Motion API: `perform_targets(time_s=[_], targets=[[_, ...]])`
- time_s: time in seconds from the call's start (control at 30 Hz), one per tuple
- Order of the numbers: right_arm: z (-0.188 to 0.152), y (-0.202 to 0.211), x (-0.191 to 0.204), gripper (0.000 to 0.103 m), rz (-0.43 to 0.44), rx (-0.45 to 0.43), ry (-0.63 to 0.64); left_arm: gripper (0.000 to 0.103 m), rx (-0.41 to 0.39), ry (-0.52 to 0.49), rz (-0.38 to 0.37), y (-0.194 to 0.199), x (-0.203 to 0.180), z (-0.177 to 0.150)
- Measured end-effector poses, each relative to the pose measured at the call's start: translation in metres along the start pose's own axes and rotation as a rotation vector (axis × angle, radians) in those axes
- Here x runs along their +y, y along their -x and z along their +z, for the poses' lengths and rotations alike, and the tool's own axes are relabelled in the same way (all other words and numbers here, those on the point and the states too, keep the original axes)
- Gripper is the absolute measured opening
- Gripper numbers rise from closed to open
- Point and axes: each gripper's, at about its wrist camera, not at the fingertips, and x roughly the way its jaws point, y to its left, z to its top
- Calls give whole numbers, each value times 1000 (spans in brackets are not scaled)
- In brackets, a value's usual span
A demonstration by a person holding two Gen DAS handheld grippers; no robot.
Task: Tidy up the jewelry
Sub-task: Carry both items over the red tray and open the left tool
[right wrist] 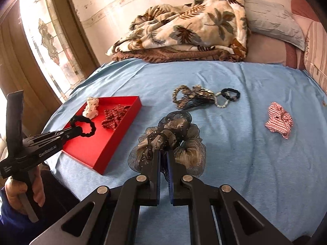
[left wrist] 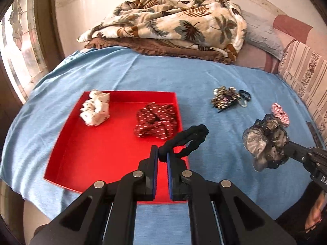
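My left gripper (left wrist: 162, 153) is shut on a black hair tie (left wrist: 189, 140) and holds it above the near right corner of the red tray (left wrist: 92, 153). In the tray lie a white scrunchie (left wrist: 95, 110) and a dark red dotted scrunchie (left wrist: 156, 123). My right gripper (right wrist: 163, 155) is shut on a sheer black-grey scrunchie (right wrist: 173, 134) and holds it over the blue sheet (right wrist: 235, 163). From the right wrist view the left gripper (right wrist: 70, 131) with its black hair tie (right wrist: 84, 126) is over the red tray (right wrist: 106, 149).
On the blue sheet (left wrist: 132, 73) lie a beaded comb clip with black ties (right wrist: 196, 97) and a red-white striped scrunchie (right wrist: 279, 122). A leaf-print blanket (left wrist: 169, 24) and pillows lie at the back. A window is at the left.
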Motion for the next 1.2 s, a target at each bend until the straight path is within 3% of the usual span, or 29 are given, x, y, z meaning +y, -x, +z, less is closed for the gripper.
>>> perform_targets(time_s=[0.7, 1.2], targets=[[30, -44, 116, 7, 178, 35, 210, 8, 19, 146, 212, -8, 92, -12], [17, -107, 149, 7, 182, 163, 268, 8, 55, 226, 240, -28, 126, -22]])
